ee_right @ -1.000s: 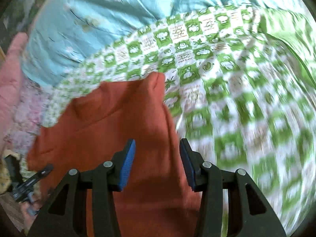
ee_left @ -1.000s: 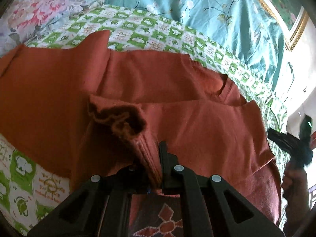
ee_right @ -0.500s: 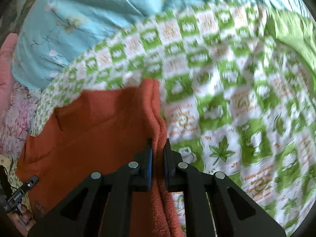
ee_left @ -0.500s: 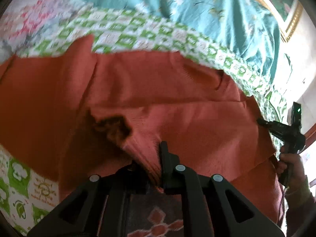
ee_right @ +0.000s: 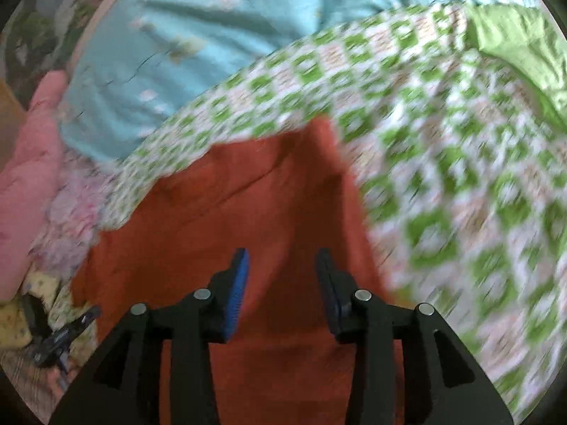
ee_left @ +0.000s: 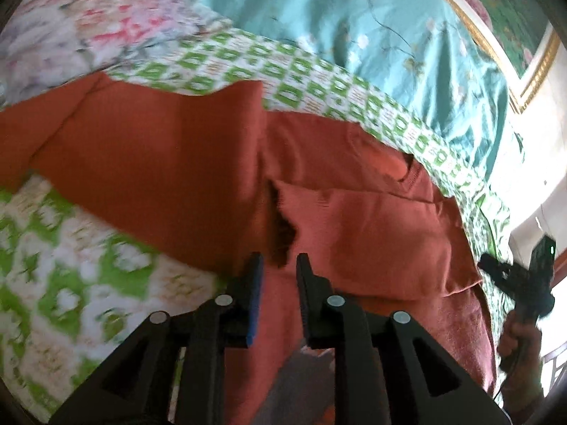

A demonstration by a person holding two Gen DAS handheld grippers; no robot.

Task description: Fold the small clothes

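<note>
A rust-orange knitted sweater (ee_left: 372, 233) lies on a green-and-white checked blanket (ee_left: 319, 85), with one sleeve folded across its body. The sleeve's dark cuff opening (ee_left: 283, 237) sits just beyond my left gripper (ee_left: 278, 272). That gripper's jaws are opening, with a gap between the pads and no cloth pressed in them. In the right wrist view the sweater (ee_right: 248, 212) fills the lower middle. My right gripper (ee_right: 281, 265) hovers over the sweater near its right edge. Its jaws are opening and nothing is between the blue pads. Both views are blurred by motion.
A teal floral quilt (ee_left: 372, 35) lies behind the checked blanket, and pink floral bedding (ee_left: 88, 28) is at the far left. A pink pillow (ee_right: 32, 177) rests at the left edge. A hand holds the right gripper (ee_left: 514, 279) at the sweater's right side. The left gripper (ee_right: 67, 333) shows at lower left.
My left gripper let go of the folded sleeve and drew back from it. My right gripper closed on the sweater's right edge, then released it and opened.
</note>
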